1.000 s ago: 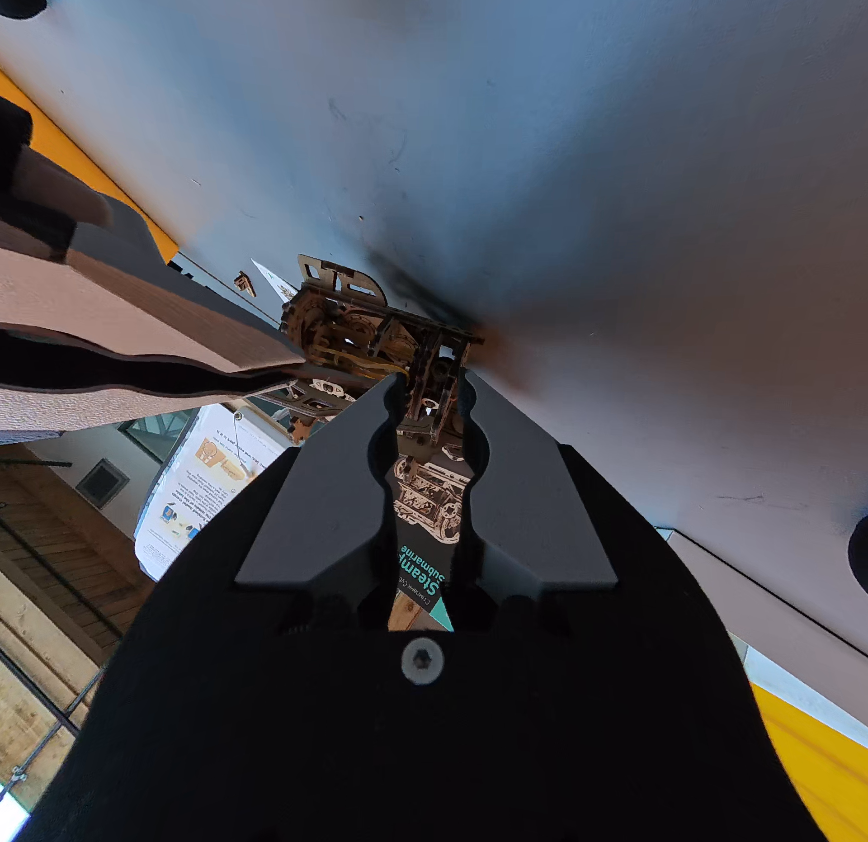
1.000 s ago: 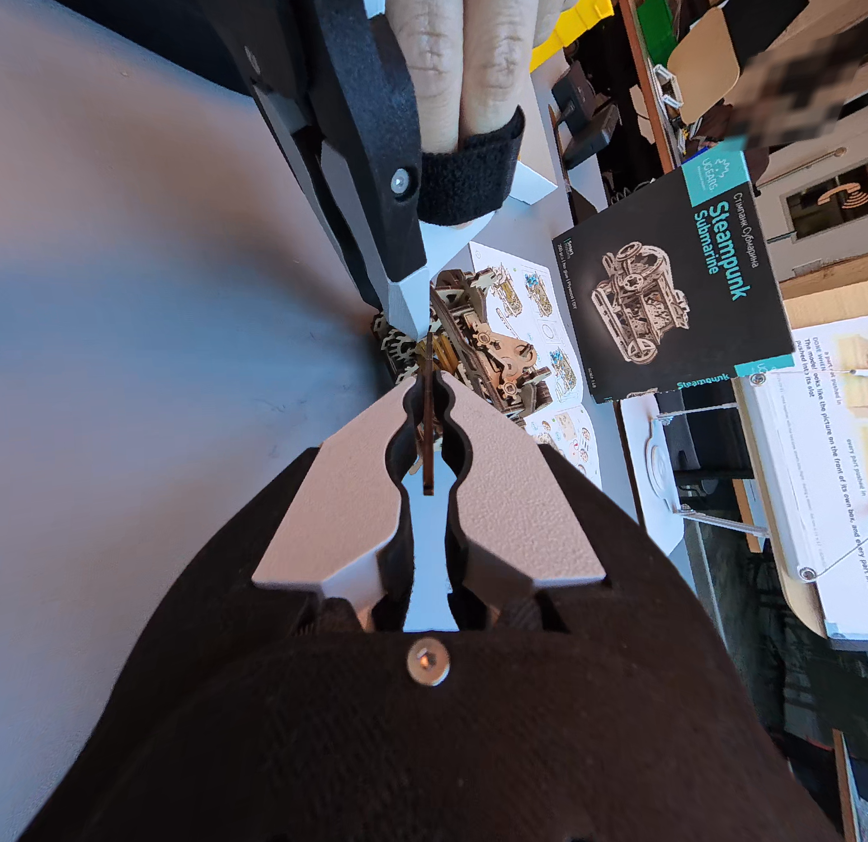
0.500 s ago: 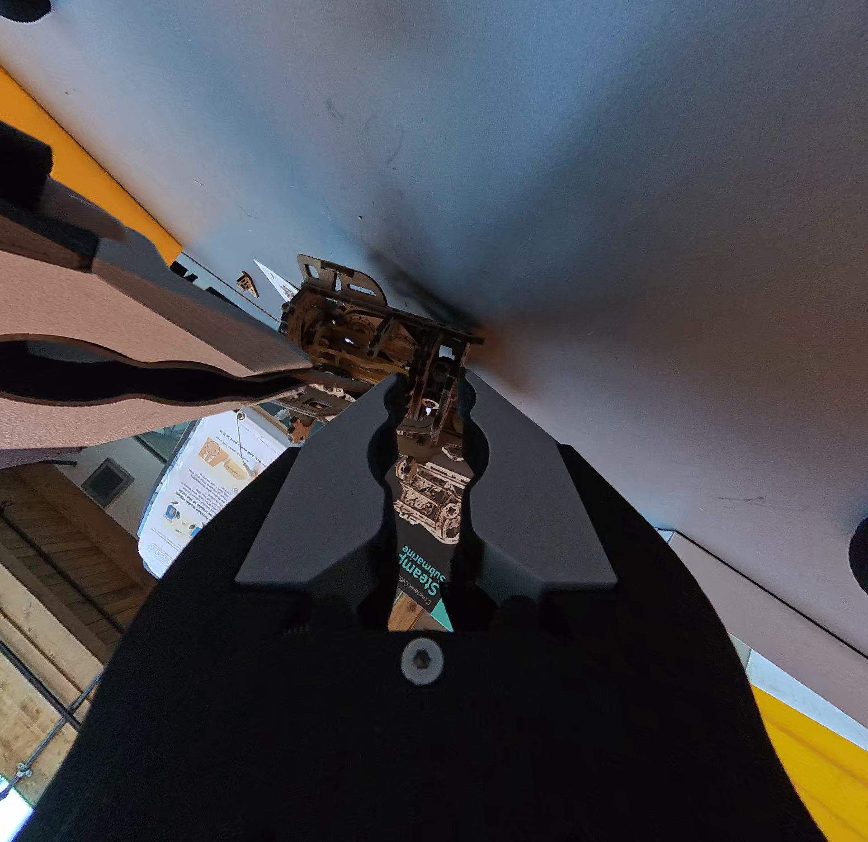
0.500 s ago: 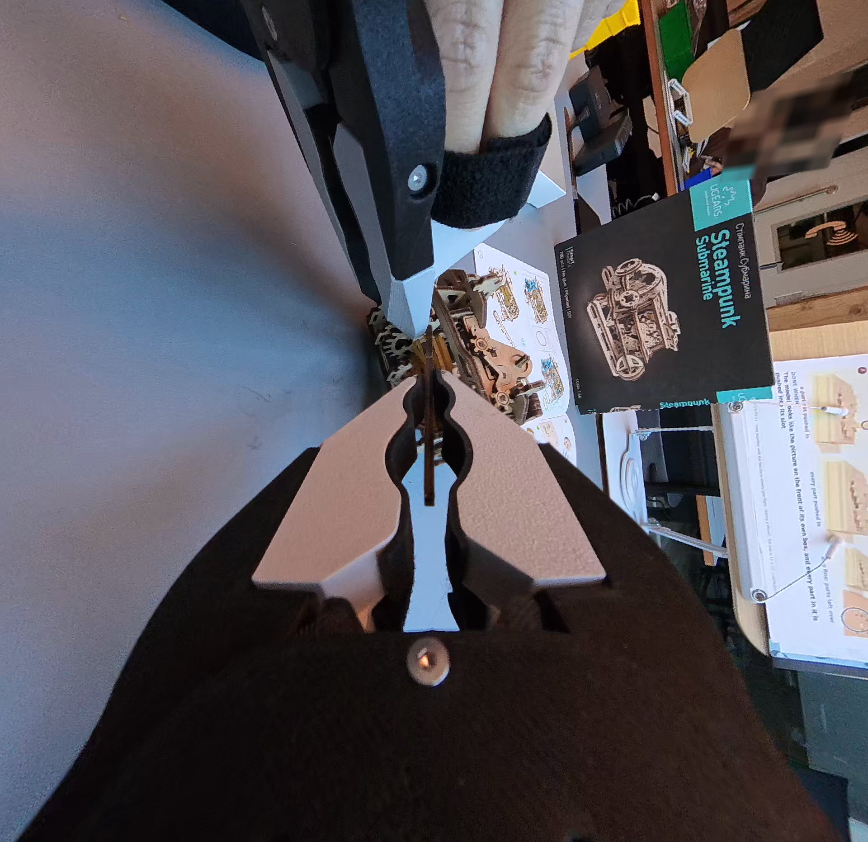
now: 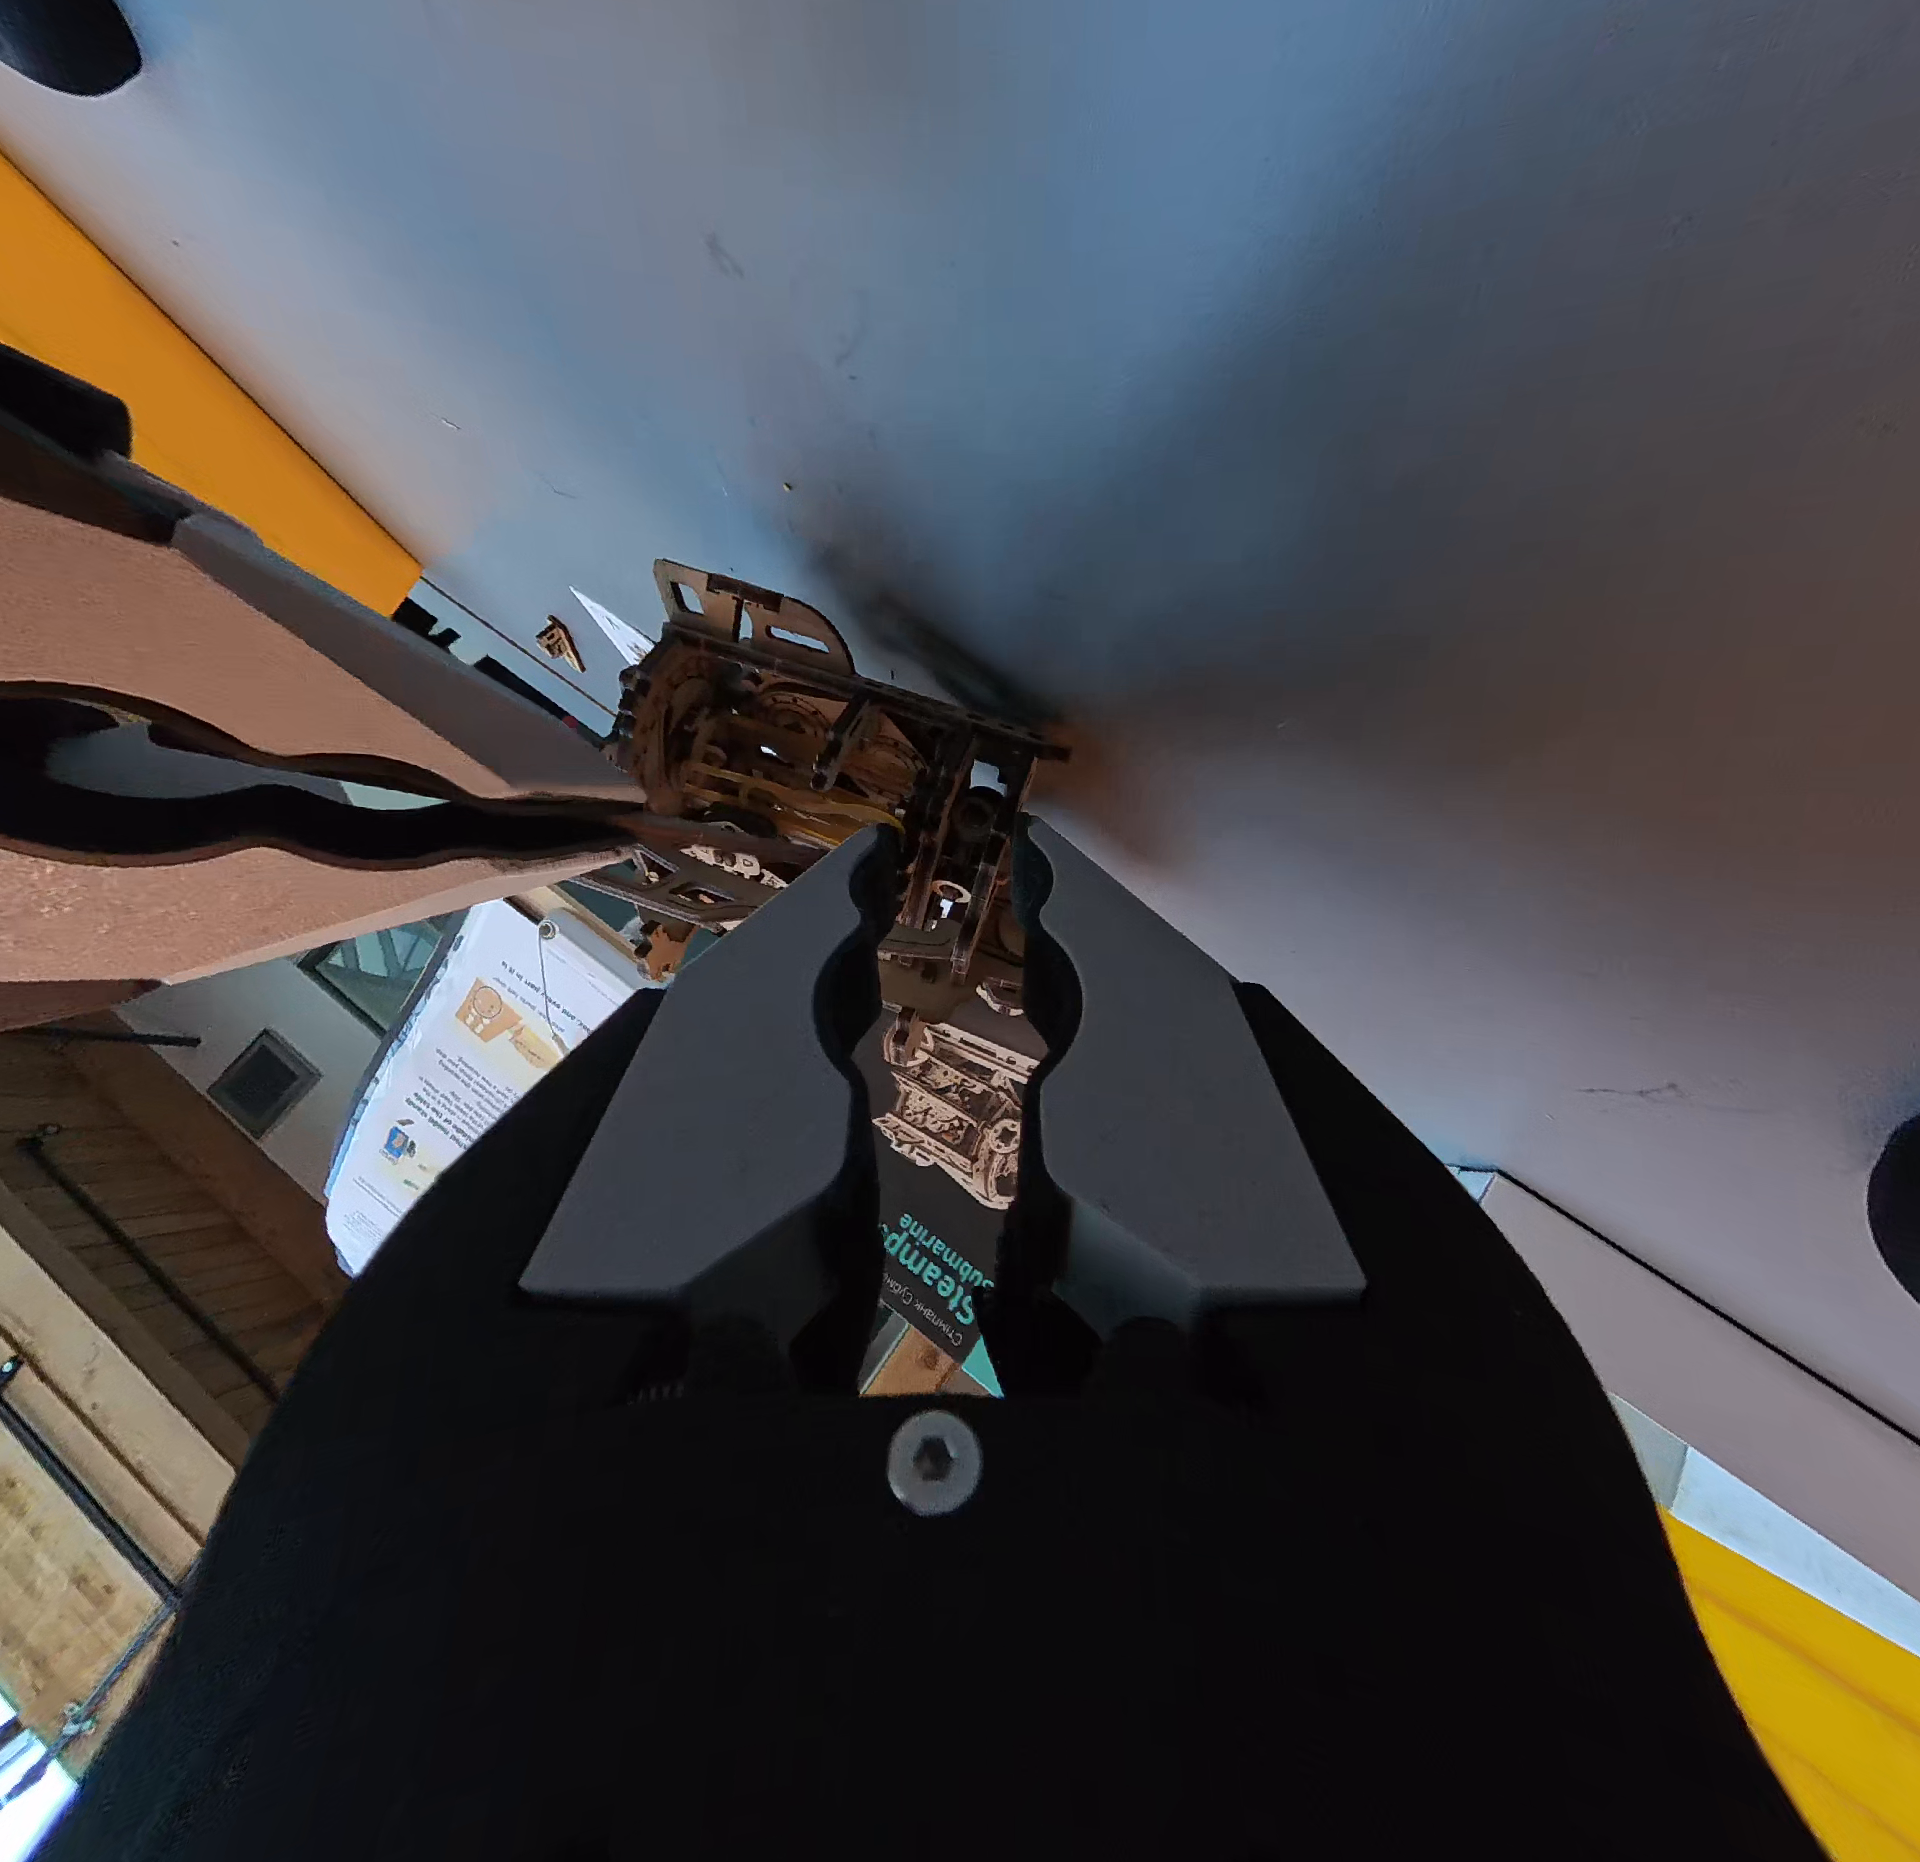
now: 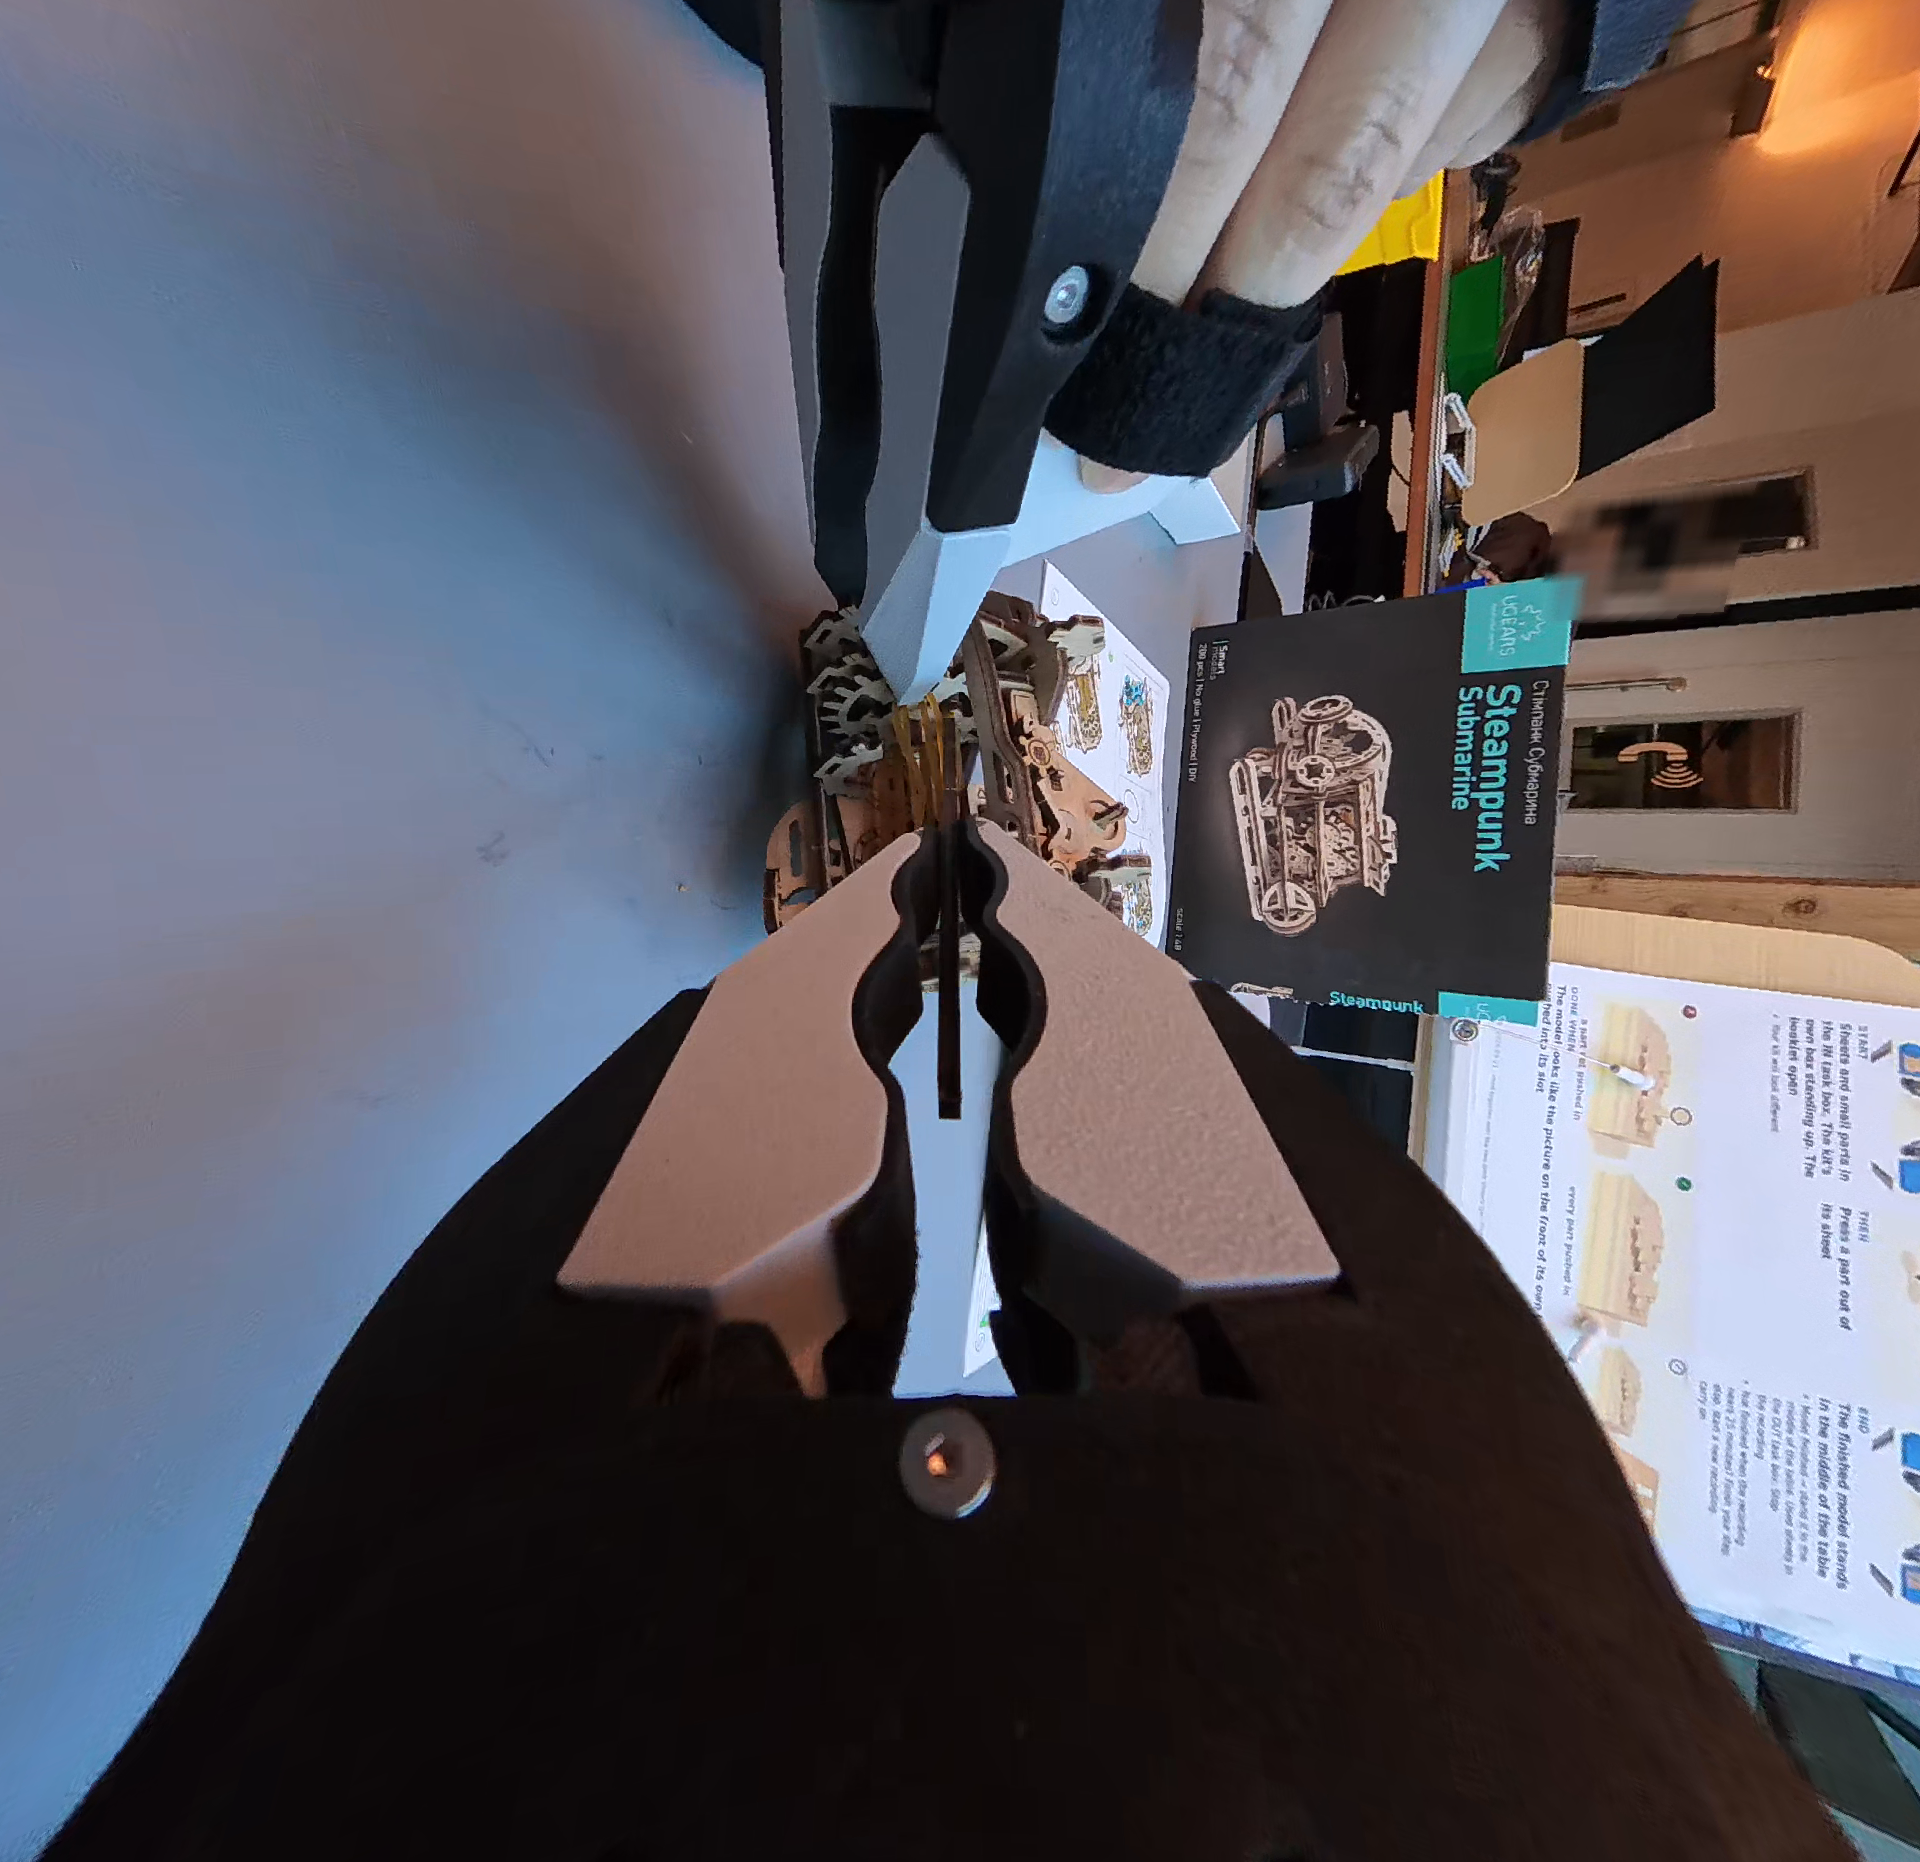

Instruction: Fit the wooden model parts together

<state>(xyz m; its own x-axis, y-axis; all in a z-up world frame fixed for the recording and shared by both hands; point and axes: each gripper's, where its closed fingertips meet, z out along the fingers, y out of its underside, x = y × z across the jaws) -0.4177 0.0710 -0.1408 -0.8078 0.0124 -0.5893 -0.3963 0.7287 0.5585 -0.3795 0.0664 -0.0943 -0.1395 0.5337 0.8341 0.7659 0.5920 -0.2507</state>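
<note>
Right now both grippers meet at the wooden model (image 5: 831, 742), a half-built frame of gears and laser-cut plates standing on the grey table (image 5: 1247, 358). The left gripper (image 5: 951, 846) has its fingers narrowed around an upright part at the near end of the model, clamping it. From the left in that view comes the right gripper (image 5: 623, 825), its tan fingers pinched on a thin flat wooden piece (image 6: 948, 981) whose far edge reaches into the model just beside some yellow rubber bands (image 6: 925, 752). In the right wrist view that piece shows edge-on as a dark strip between the closed fingers, and the left gripper (image 6: 914, 669) comes down from the top with its pale tip against the model's gears, a person's hand (image 6: 1351, 129) wrapped around its handle. To the right of the model stands the black kit box (image 6: 1361, 804), with an instruction leaflet (image 6: 1132, 711) lying between them. A printed instruction sheet (image 6: 1714, 1293) hangs nearer, on the right.
</note>
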